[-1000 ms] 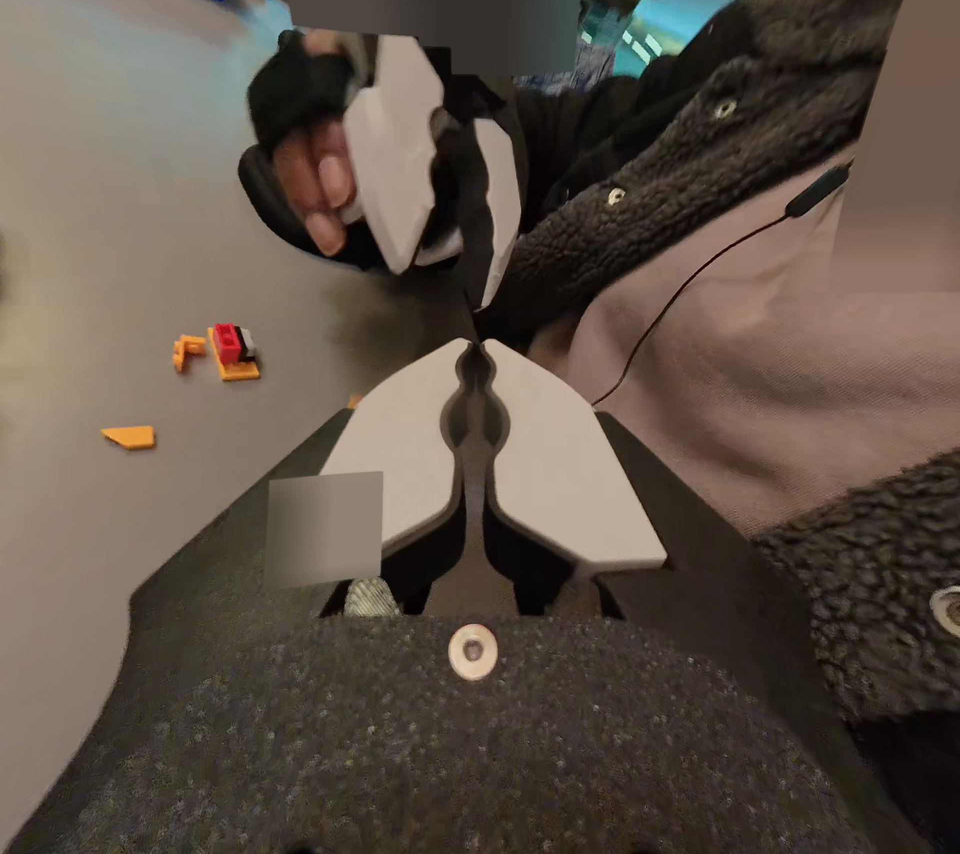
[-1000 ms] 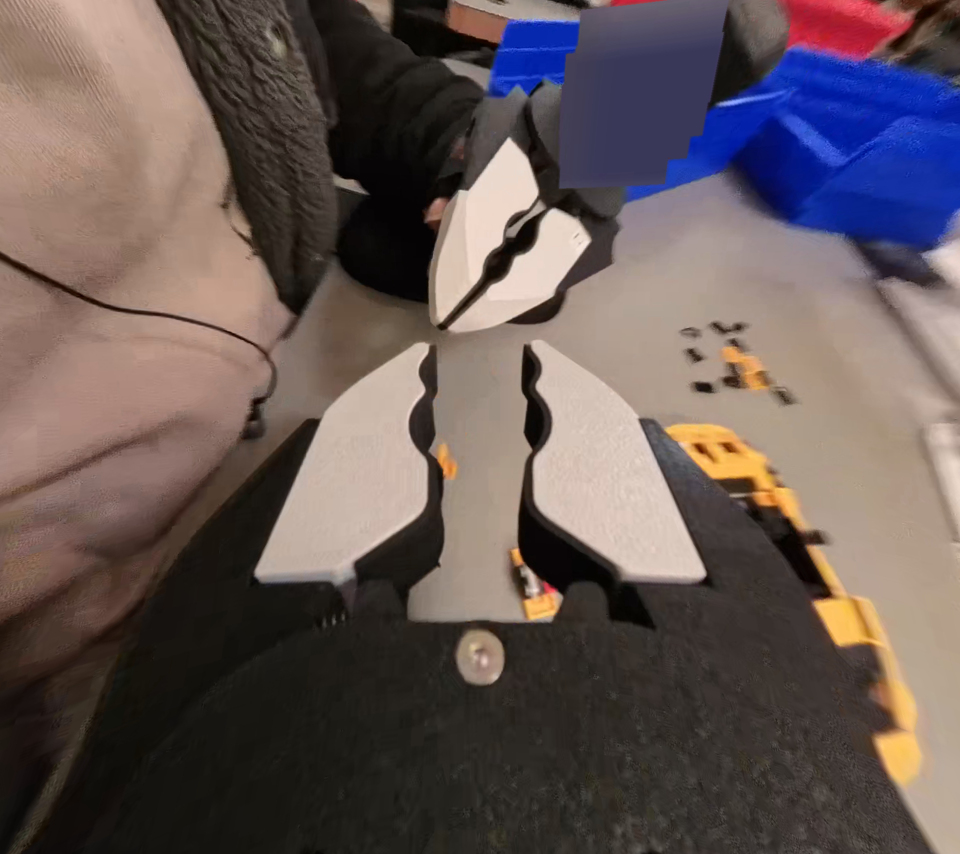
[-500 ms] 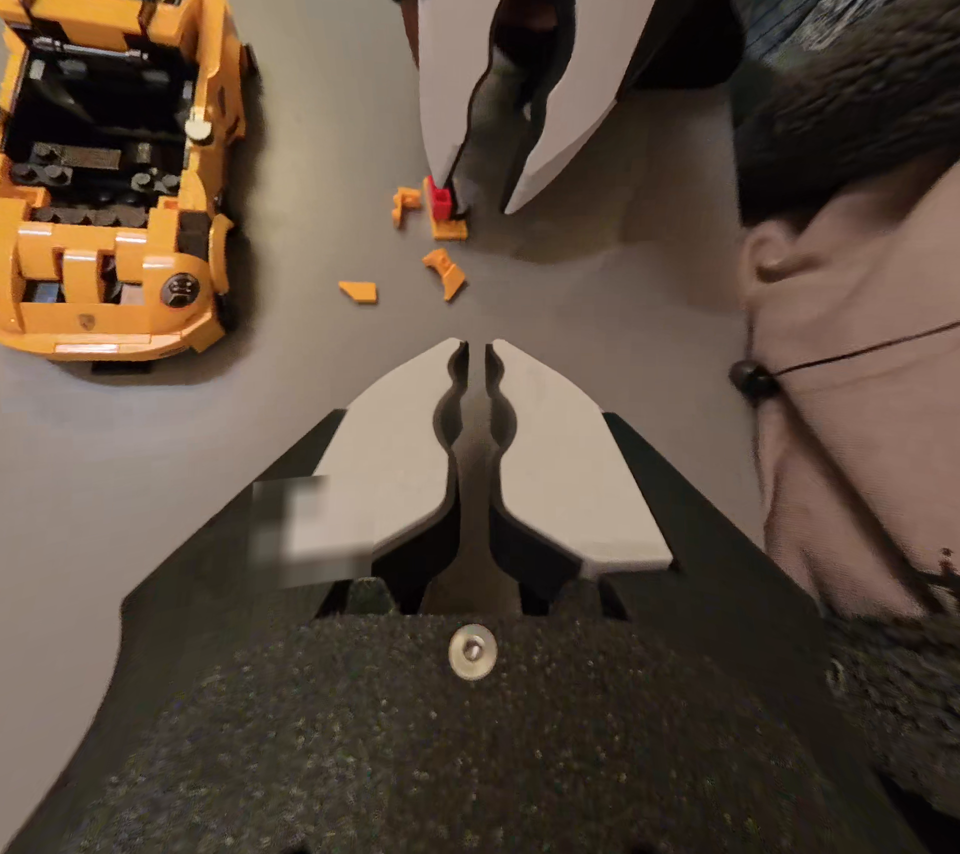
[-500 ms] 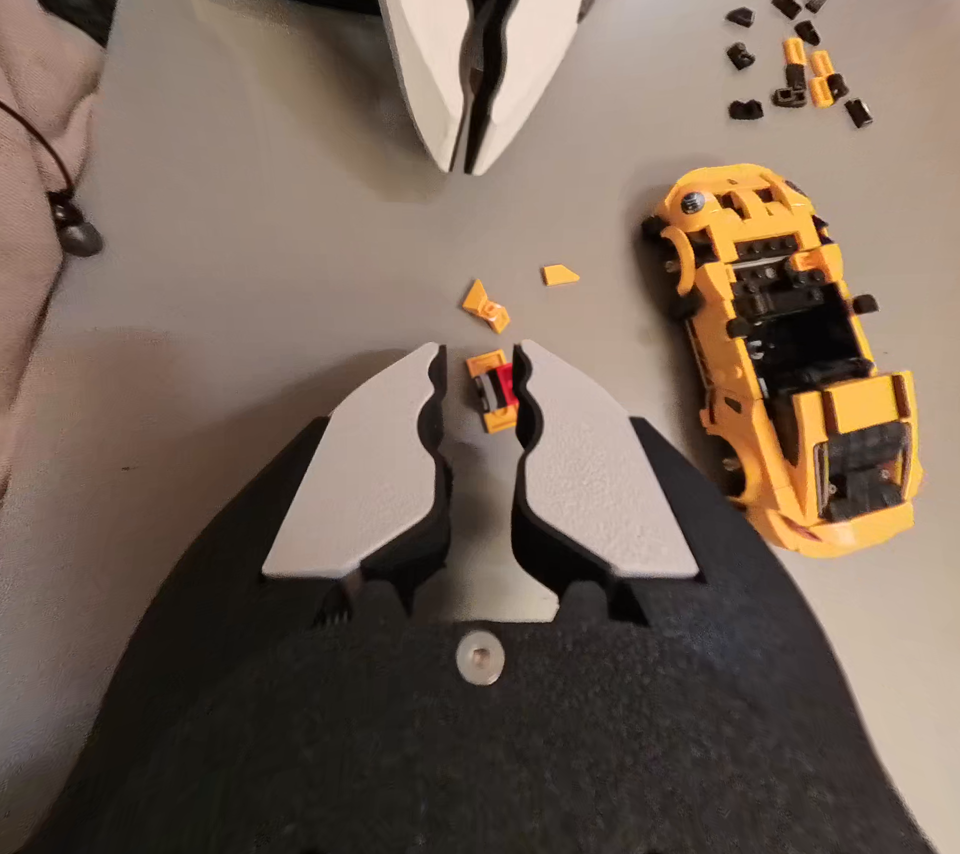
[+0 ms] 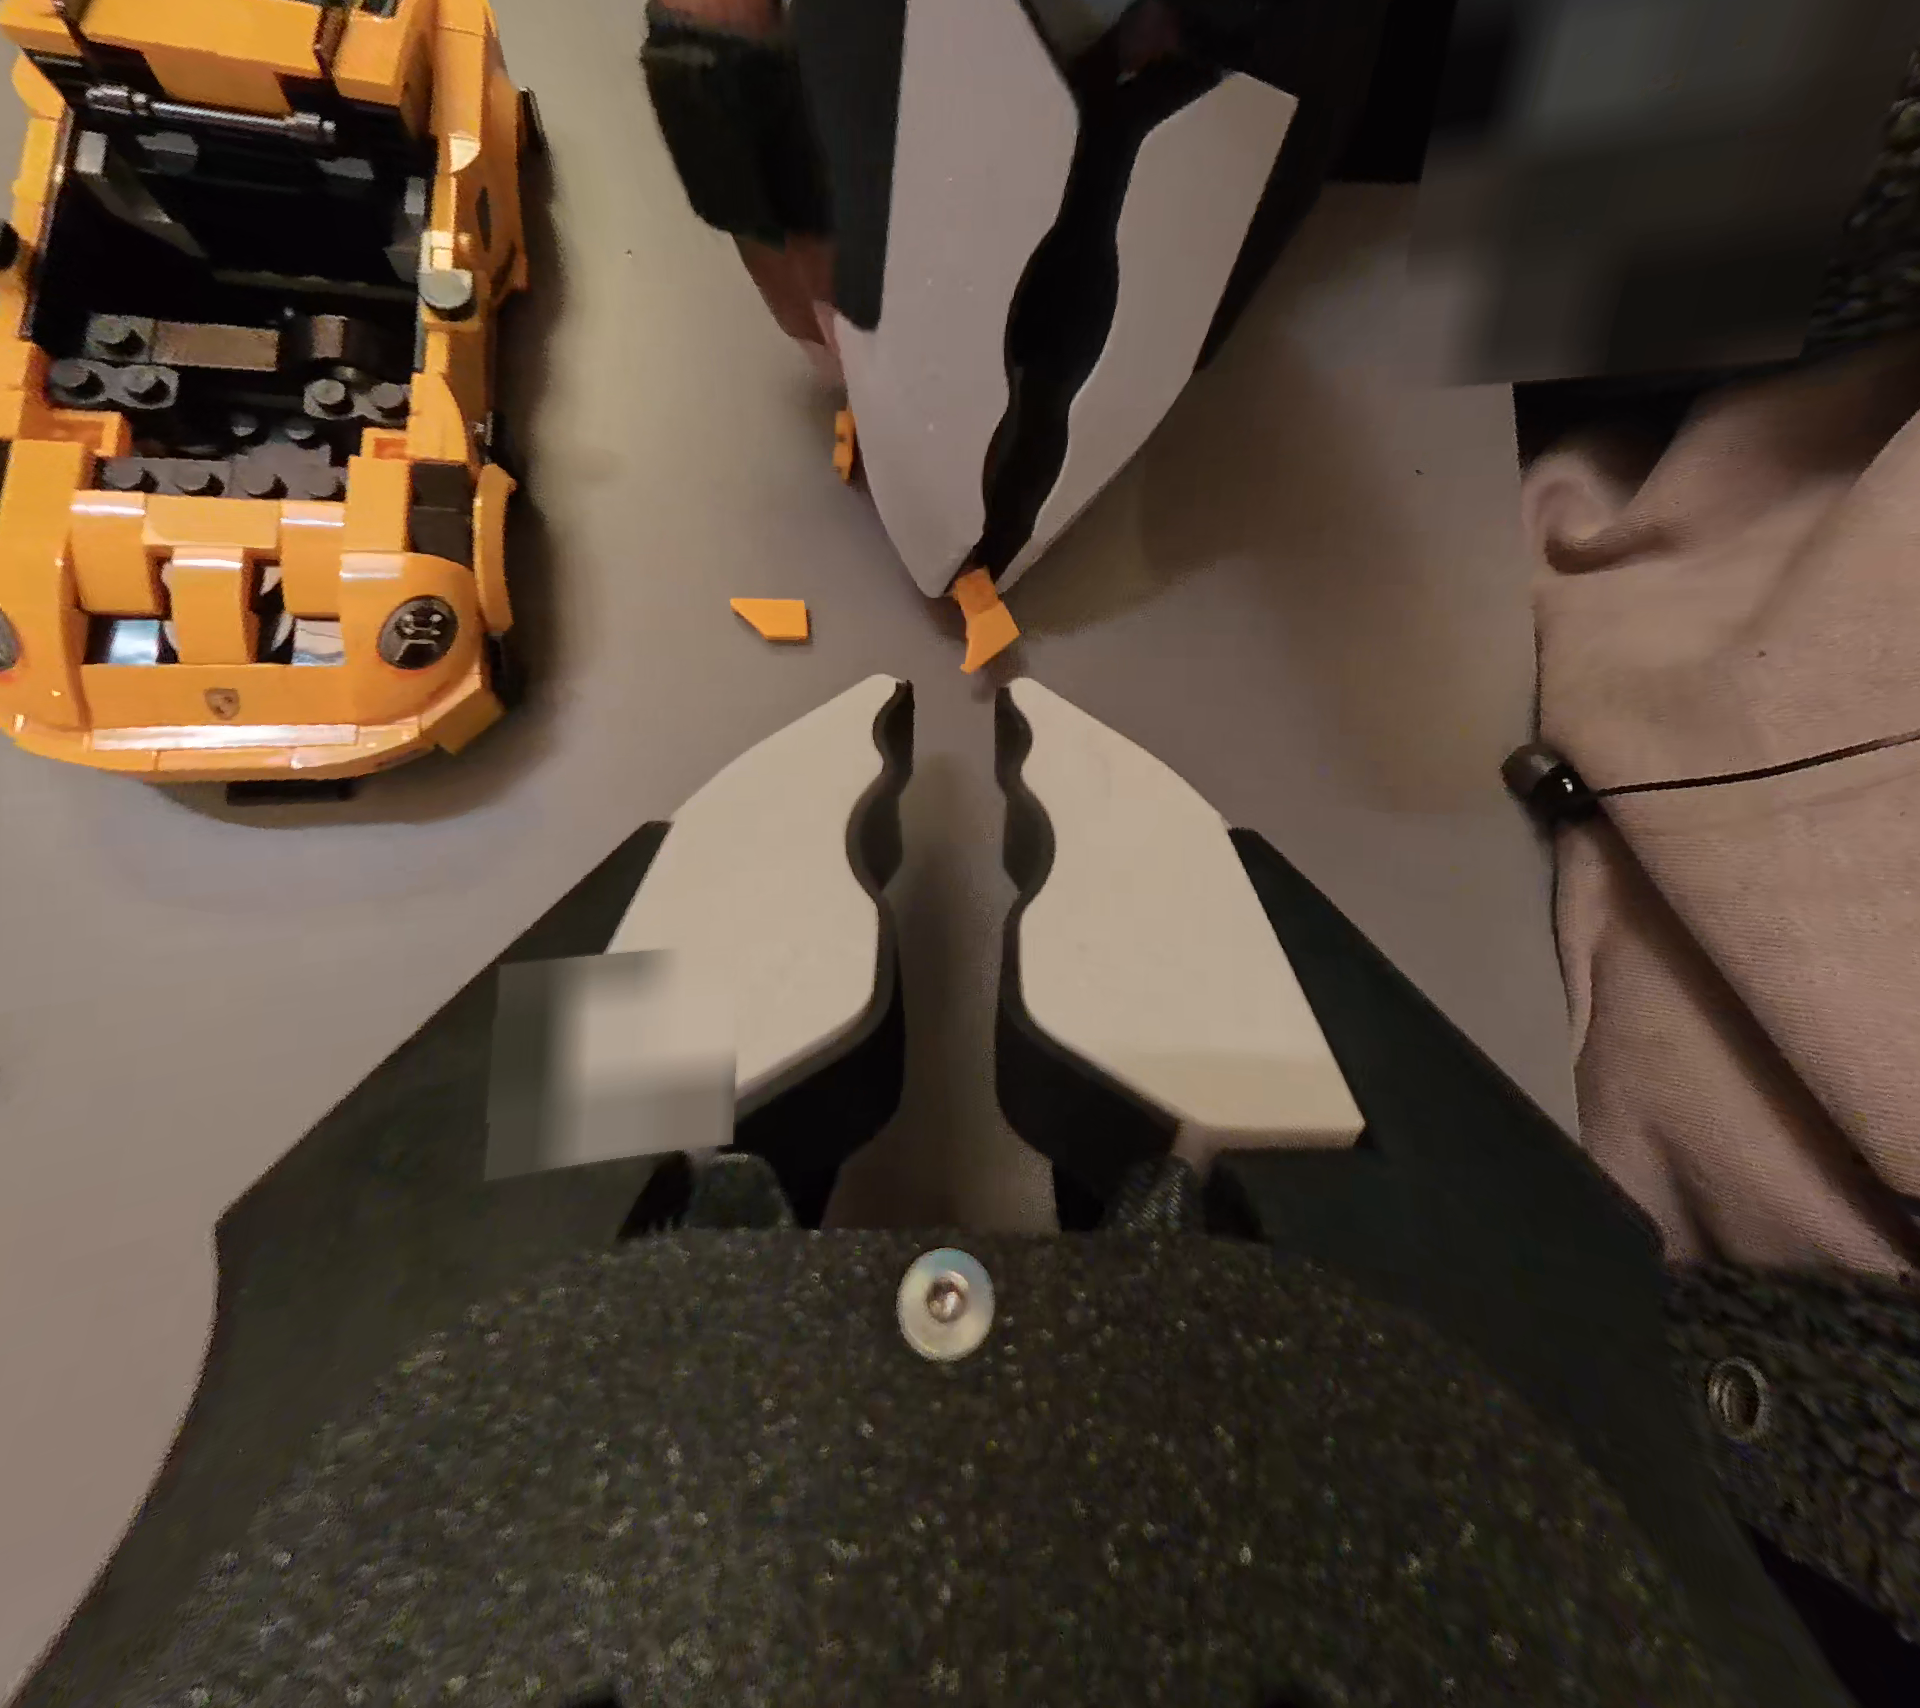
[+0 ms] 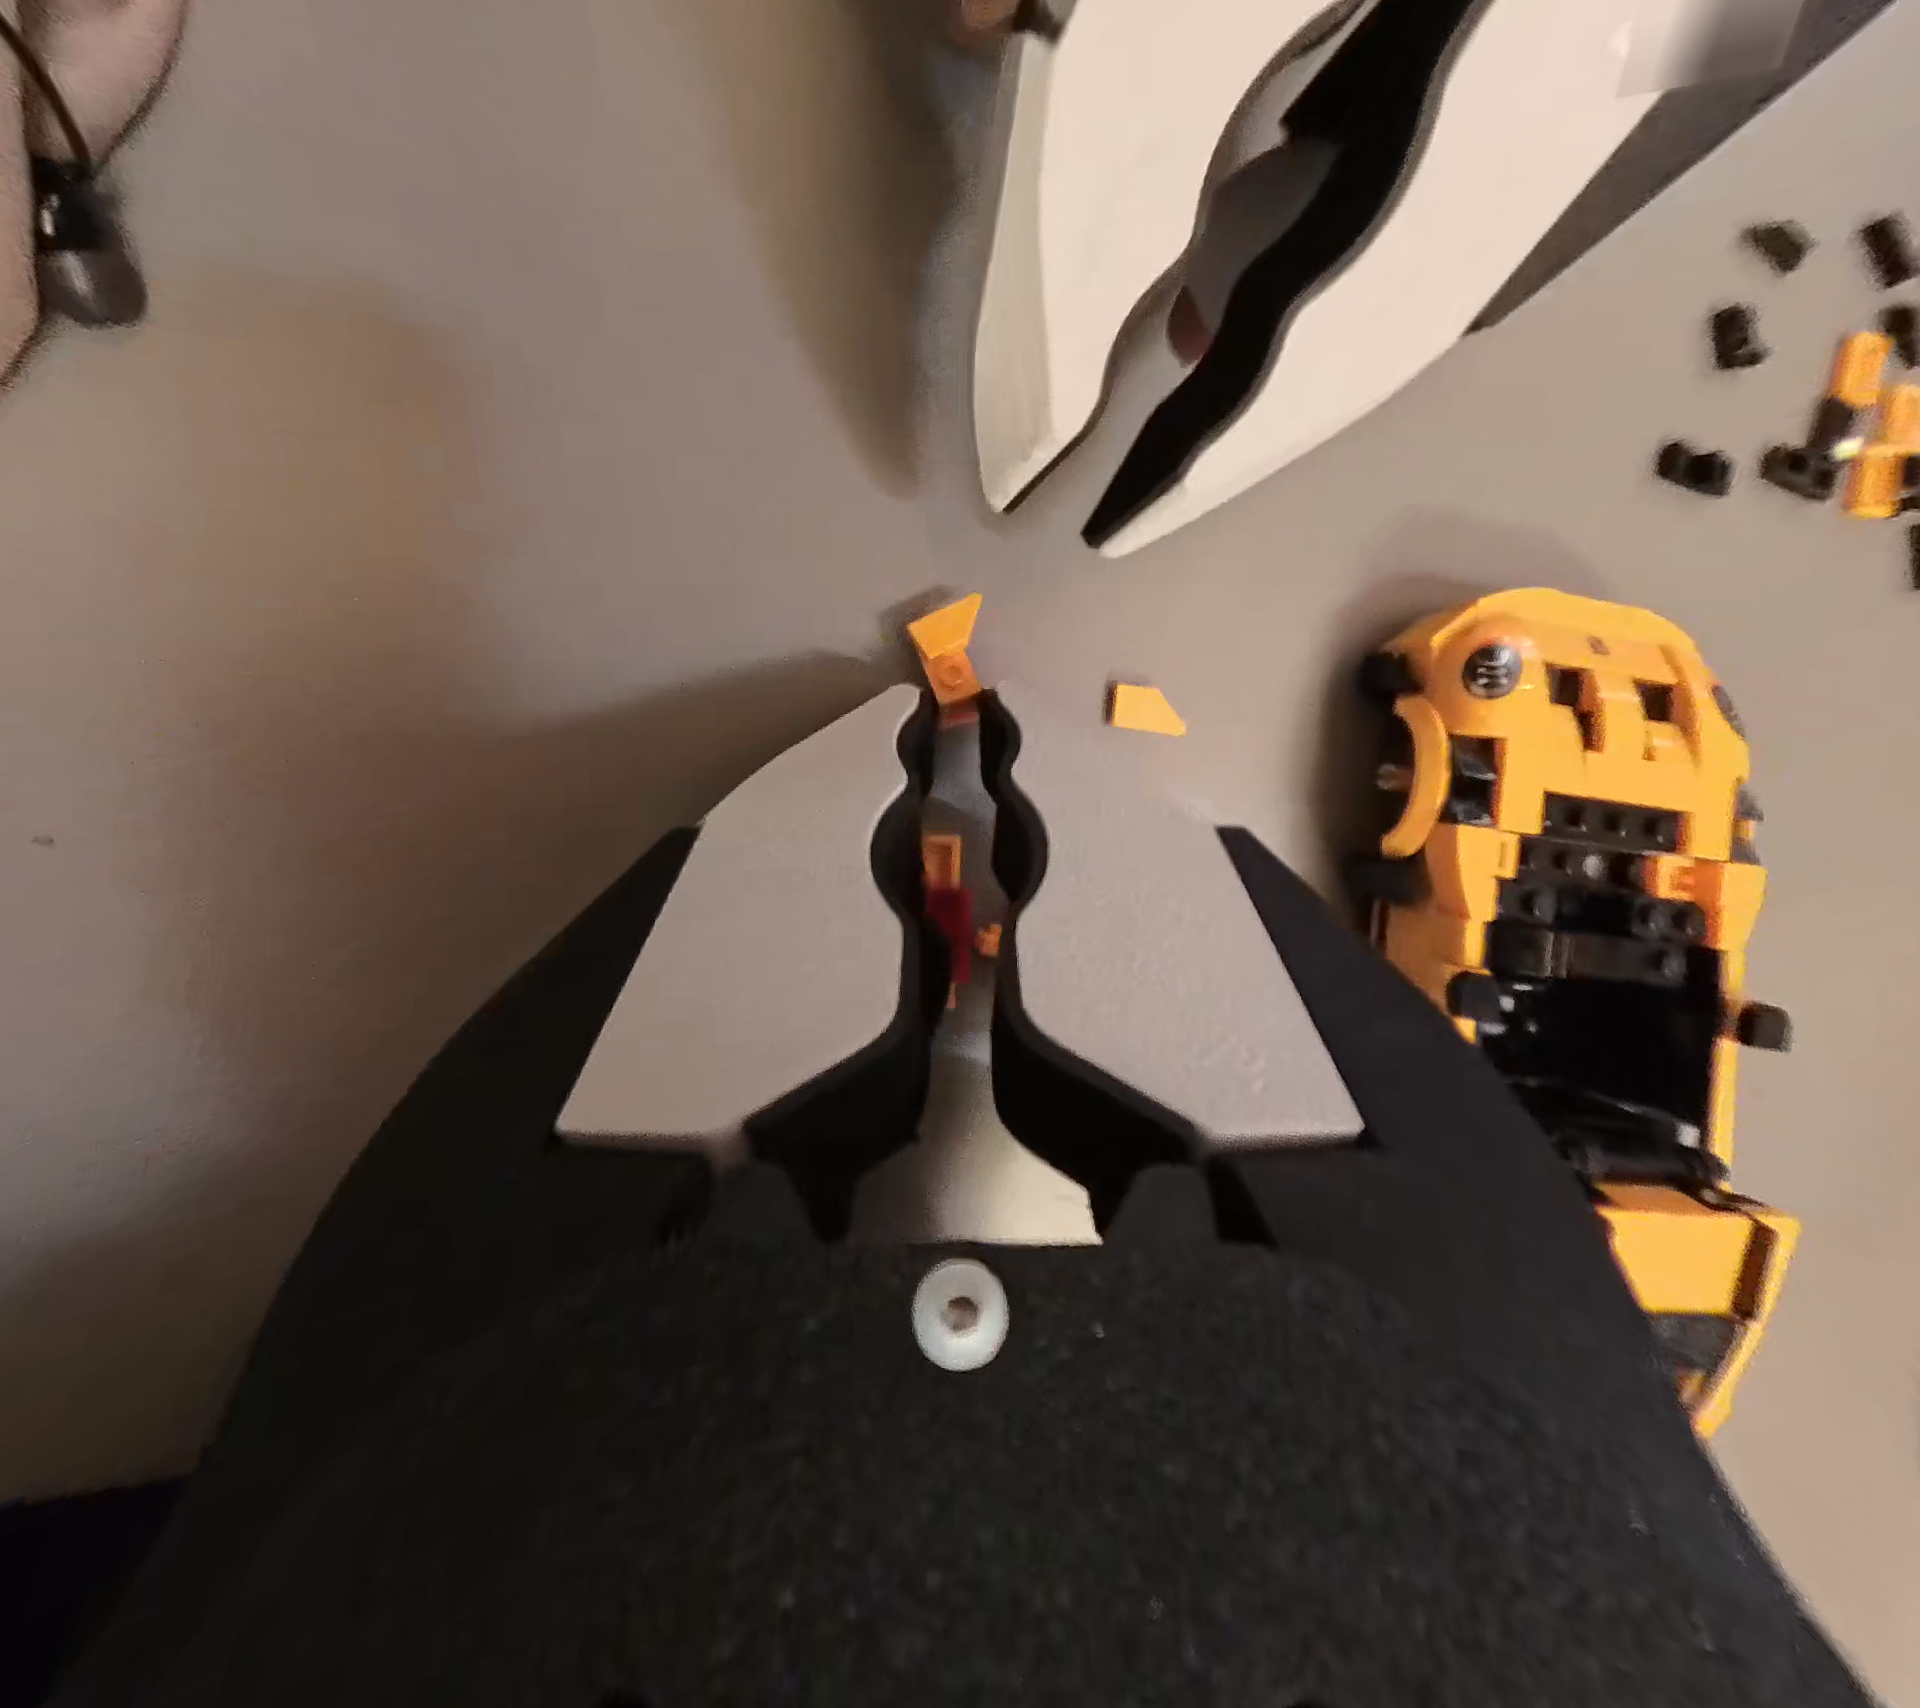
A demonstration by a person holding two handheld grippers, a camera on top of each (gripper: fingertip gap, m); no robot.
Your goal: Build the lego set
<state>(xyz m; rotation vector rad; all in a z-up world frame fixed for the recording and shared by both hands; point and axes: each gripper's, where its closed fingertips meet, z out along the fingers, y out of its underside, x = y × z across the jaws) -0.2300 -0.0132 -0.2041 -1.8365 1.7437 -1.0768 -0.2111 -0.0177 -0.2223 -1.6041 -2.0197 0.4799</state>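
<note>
Right claw: my right gripper point(image 6: 961, 702) has its two fingers drawn in tight on a small orange wedge piece point(image 6: 948, 656). The tips pinch the near end of it and the rest sticks out ahead over the table point(image 6: 416, 411). From the left wrist view I see the same claw point(image 5: 971, 580) reaching in from the top, with the wedge point(image 5: 985, 619) poking out of its tips.

Left claw: my left gripper point(image 5: 954, 694) stands narrowly parted, a thin strip of table point(image 5: 1299, 619) showing between the fingers, and nothing is in it. Its tips sit just short of the wedge. In the right wrist view it point(image 6: 1049, 520) comes down from the top, tips a little apart.

Loose pieces: a second flat orange wedge point(image 5: 771, 619) lies on the table just left of the held one; it shows again from the right wrist point(image 6: 1143, 710). Through the slot behind my right fingers I can make out a small orange and red assembly point(image 6: 948, 905) on the table below.

Car: the orange toy car point(image 5: 239, 370), roof off and black studs showing inside, sits well to the left of both claws in the left wrist view. From the right wrist it point(image 6: 1579, 931) lies to the right.

Spare parts: a scatter of small black and orange bits point(image 6: 1818, 411) rests beyond the car's nose, blurred.
</note>
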